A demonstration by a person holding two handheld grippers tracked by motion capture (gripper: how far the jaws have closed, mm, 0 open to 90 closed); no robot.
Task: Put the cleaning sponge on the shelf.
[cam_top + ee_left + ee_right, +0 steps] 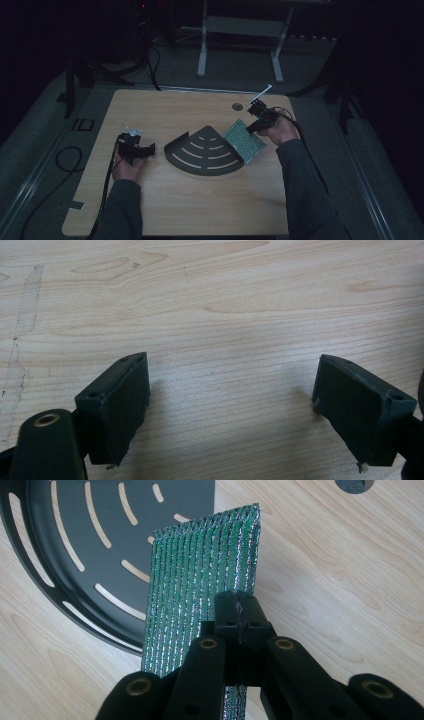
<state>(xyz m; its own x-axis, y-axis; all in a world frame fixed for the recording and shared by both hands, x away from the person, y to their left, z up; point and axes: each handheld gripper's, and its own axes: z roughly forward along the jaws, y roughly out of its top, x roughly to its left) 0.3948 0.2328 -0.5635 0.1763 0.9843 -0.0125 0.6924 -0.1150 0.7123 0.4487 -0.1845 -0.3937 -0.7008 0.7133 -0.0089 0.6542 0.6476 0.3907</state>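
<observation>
- Now your right gripper [239,611] has its fingers clamped on the green mesh pad [200,575], held at the black slotted tray [75,540]'s edge.
- Next, judge: lay it onto the tray.
- Your left gripper [230,405] idles, fingers apart, over the surface [225,300].

A light wooden tabletop [200,205] bears a round dark hole [237,106] near its far edge. Beyond it a pale metal frame [240,30] stands on the grey floor [40,150], where black cables [65,160] trail.
</observation>
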